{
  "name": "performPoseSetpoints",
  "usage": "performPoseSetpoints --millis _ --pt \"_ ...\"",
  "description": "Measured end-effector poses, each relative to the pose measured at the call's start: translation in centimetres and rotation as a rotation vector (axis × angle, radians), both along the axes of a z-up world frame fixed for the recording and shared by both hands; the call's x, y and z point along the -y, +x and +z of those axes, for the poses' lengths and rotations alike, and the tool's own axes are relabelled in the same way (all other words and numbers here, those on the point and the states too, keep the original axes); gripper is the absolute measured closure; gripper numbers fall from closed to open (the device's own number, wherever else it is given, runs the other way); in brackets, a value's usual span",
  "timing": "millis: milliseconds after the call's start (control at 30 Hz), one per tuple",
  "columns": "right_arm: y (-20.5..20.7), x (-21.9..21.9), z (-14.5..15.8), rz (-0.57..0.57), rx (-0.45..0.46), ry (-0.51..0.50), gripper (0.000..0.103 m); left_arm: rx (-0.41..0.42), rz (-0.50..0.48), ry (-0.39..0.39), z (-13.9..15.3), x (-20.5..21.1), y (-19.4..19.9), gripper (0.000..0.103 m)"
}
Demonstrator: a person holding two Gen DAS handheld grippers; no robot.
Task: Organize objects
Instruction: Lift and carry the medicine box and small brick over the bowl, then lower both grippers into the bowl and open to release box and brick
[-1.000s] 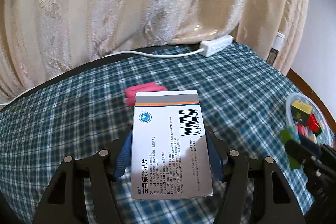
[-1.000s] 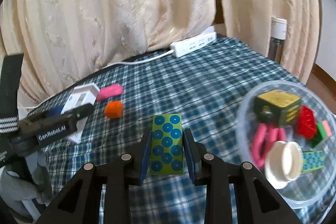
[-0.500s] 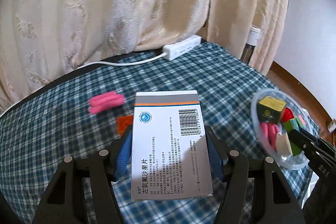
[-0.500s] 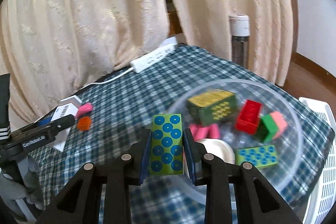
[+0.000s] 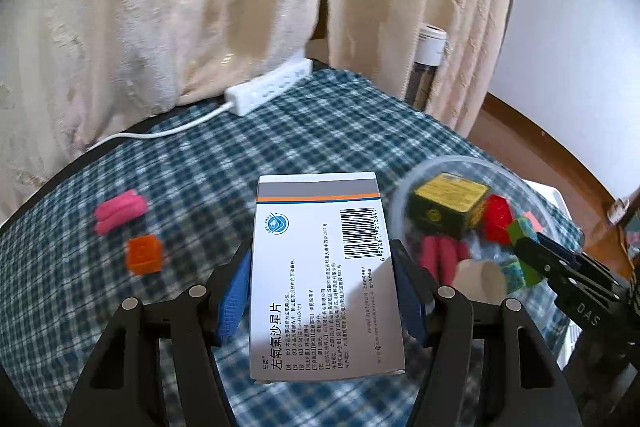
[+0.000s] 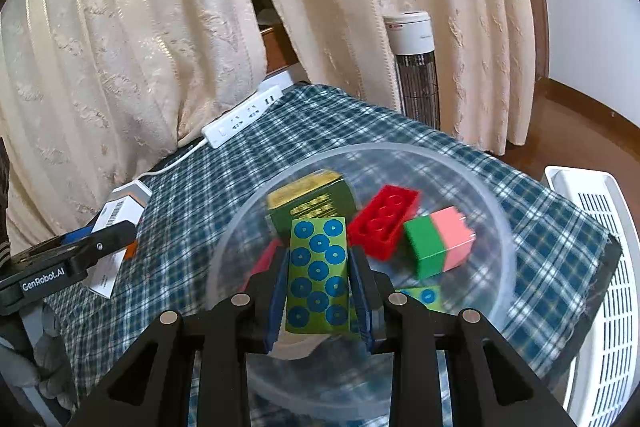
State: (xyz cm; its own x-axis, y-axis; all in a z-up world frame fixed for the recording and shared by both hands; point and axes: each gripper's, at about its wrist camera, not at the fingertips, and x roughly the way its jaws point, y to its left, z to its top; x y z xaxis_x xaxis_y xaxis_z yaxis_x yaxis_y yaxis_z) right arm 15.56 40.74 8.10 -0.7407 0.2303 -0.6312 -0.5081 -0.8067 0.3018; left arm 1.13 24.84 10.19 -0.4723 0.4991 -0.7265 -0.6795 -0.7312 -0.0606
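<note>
Nearest in our right wrist view: right gripper (image 6: 319, 283) clamped on the green block with blue dots (image 6: 319, 277), pads on its two long sides, block standing up between them. It hangs over the clear bowl (image 6: 496, 223), so we read this as the carry-in, release not yet done.

Bowl already holds a dark green box (image 6: 310, 203) at 12 o'clock from the held block, a red brick (image 6: 384, 223) at 1 o'clock, and a green-and-pink block (image 6: 438, 245) at 2 o'clock. A second dotted piece and something white lie underneath, mostly hidden.

Left wrist view: left gripper (image 5: 324, 291) clamped on the white medicine box (image 5: 322, 283), pads on its long edges, barcode face up. Wide grip because the box is wide, not slack. Bowl sits at 2 o'clock from it, near, so the box is likely queued behind the block.

Still loose on the checked tablecloth (image 5: 200, 163): orange cube (image 5: 145, 254) at 9 o'clock, pink piece (image 5: 120, 215) at 10 o'clock.

Far: white power strip (image 5: 270, 89) at 12 o'clock, curtain (image 5: 160, 7) behind.

Versus a second ago: both grips unchanged. Bowl was off at 3 o'clock of the right gripper, now directly under it. In our left view it has slid from the frame edge to near centre.
</note>
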Motion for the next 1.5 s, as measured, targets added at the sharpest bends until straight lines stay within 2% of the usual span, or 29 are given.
performPoseSetpoints --millis 433,667,1033,1500 --pt "1.7 -6.7 0.6 -0.023 -0.036 -0.042 0.071 0.092 -0.177 0.01 0.0 -8.7 4.0 0.038" --pt "1.3 -8.4 1.0 0.009 -0.061 -0.049 0.071 0.18 -0.259 -0.009 -1.6 -11.9 5.4 0.038" --pt "-0.7 -9.8 1.2 0.055 -0.071 -0.065 0.071 0.261 -0.328 -0.004 -2.3 -13.1 5.3 0.037" --pt "-2.1 -10.1 1.6 0.081 -0.075 -0.055 0.071 0.237 -0.382 0.0 -1.8 -12.4 6.2 0.037"
